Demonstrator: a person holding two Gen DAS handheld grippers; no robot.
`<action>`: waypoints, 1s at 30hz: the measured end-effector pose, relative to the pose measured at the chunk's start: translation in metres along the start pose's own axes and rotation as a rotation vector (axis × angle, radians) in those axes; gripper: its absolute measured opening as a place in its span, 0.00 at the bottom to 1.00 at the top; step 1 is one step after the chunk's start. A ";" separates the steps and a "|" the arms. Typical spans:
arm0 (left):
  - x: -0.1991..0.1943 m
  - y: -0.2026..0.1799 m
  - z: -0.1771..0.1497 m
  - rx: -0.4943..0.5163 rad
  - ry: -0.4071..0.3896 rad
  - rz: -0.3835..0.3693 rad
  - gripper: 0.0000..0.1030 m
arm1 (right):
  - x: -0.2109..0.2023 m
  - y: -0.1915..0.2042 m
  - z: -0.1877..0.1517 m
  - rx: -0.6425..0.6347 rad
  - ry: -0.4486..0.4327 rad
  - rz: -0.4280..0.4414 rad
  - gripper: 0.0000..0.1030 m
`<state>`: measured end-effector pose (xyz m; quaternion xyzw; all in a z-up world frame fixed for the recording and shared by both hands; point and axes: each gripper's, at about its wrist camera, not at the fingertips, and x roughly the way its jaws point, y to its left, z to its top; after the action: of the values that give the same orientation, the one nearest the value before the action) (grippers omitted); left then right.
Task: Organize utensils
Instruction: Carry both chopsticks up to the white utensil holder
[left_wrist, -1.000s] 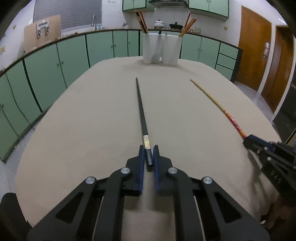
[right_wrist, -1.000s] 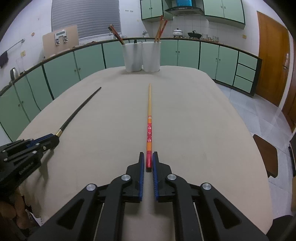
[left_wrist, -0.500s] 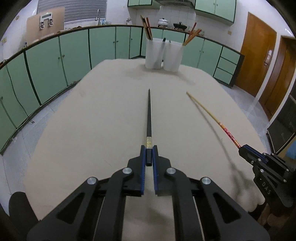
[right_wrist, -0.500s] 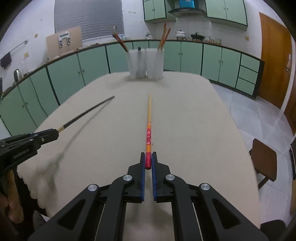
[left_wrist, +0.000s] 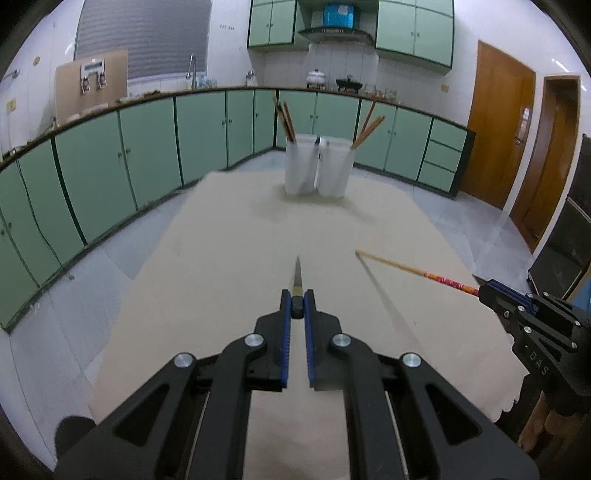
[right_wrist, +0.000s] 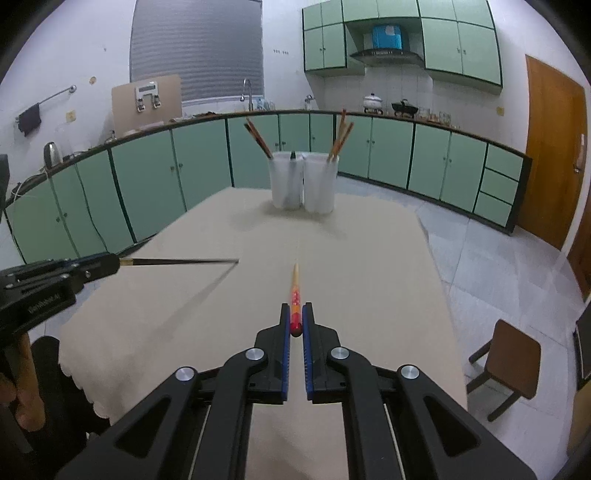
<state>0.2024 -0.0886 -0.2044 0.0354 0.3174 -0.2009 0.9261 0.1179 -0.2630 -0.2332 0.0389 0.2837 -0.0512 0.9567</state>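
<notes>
Left gripper (left_wrist: 297, 306) clamped on black chopstick (right_wrist: 177, 261), right gripper (right_wrist: 295, 321) on red-yellow chopstick (left_wrist: 417, 272), both held above table (right_wrist: 351, 258) w/ two white holders (right_wrist: 303, 184) at far end.

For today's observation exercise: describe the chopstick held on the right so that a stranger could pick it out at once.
Start at the beige table with two white holders at its far end. At the near end, the right gripper is shut on a chopstick pointing at the holders. Unlike the black chopstick in the left gripper, it is pale wood with a red, patterned handle.
</notes>
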 end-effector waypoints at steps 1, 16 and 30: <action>-0.004 0.001 0.003 0.003 -0.008 -0.001 0.06 | -0.002 0.000 0.004 -0.004 -0.006 0.000 0.06; -0.023 0.013 0.059 0.058 -0.021 -0.056 0.06 | -0.017 -0.001 0.080 -0.060 0.035 0.066 0.06; 0.004 0.032 0.120 0.075 0.069 -0.151 0.06 | 0.031 -0.017 0.170 -0.111 0.259 0.161 0.06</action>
<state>0.2868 -0.0834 -0.1137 0.0531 0.3429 -0.2806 0.8949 0.2328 -0.2993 -0.1090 0.0146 0.4029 0.0469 0.9139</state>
